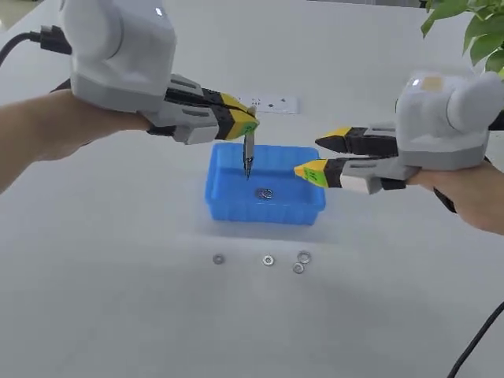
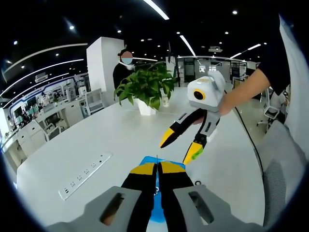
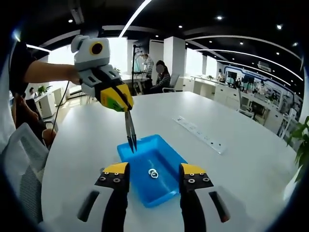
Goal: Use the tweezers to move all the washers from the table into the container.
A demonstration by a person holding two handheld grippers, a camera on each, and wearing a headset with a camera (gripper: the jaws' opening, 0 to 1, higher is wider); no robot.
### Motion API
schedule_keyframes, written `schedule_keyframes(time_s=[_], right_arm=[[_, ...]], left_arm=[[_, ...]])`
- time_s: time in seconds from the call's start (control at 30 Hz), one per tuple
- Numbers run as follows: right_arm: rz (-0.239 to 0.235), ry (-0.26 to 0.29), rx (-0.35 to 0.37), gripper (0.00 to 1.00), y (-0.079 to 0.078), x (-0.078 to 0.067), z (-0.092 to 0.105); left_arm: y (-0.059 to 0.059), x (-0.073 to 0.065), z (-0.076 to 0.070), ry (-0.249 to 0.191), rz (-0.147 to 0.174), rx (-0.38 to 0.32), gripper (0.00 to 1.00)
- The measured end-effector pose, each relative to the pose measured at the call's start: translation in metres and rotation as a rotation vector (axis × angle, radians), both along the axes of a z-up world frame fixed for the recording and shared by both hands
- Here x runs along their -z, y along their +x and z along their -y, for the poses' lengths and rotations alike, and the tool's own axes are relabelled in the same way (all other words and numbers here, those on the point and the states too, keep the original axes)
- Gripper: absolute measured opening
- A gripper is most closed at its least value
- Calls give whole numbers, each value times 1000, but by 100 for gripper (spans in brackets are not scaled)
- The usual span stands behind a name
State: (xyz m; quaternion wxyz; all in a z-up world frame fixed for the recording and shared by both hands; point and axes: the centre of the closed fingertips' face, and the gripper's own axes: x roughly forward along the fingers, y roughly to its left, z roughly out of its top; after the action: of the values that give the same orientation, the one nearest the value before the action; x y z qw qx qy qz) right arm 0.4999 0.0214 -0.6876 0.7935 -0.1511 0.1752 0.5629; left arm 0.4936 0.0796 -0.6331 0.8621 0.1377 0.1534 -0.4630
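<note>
My left gripper [image 1: 246, 120] is shut on a pair of metal tweezers [image 1: 248, 156], which hang point down over the blue container [image 1: 228, 201]. I see nothing at the tweezer tips. A couple of washers [image 1: 265, 194] lie inside the container. Several washers [image 1: 268, 260] lie on the white table in front of it. My right gripper [image 1: 315, 156] hovers open just right of the container, holding nothing. In the right gripper view the tweezers [image 3: 130, 130] point into the container [image 3: 145, 154] above the washers [image 3: 153, 173], between my open right jaws [image 3: 154, 169].
A white power strip [image 1: 272, 102] lies behind the container. A potted plant [image 1: 472, 31] stands at the far right. A black cable [image 1: 472, 346] runs off the near right edge. People sit at desks in the background.
</note>
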Motion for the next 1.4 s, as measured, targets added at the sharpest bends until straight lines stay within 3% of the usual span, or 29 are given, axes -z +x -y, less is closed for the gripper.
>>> schedule_keyframes(time_s=[0.03, 0.1, 0.23, 0.47, 0.53, 0.8, 1.0, 1.1, 1.23, 1.4], right_arm=[[11, -5, -5, 44, -4, -1, 2], [79, -22, -18, 45, -6, -4, 5], [66, 11, 5, 57, -17, -11, 10], [67, -16, -40, 62, -46, -7, 18], [97, -41, -48, 62, -53, -4, 23], [71, -32, -105, 66, -90, 2, 35], [62, -39, -126, 72, -114, 6, 39], [67, -57, -129, 74, -124, 11, 42], [35, -44, -126, 79, -135, 15, 43], [12, -65, -148, 83, -151, 25, 46]], left_arm=[[-1, 0, 0, -2, 0, -1, 5], [-6, -3, 2, -4, 4, -6, 5], [-16, -4, 1, 0, -1, -4, 5], [-32, -14, -1, -15, 9, -17, 5], [-38, -14, 0, 4, 16, -4, 5], [-62, -18, 1, 24, 19, 20, 5], [-84, -13, 1, 11, 23, 12, 5], [-96, -4, -1, 27, 14, 16, 5], [-105, 11, -4, 37, -15, 6, 5], [-113, 23, -5, 13, -30, -13, 5]])
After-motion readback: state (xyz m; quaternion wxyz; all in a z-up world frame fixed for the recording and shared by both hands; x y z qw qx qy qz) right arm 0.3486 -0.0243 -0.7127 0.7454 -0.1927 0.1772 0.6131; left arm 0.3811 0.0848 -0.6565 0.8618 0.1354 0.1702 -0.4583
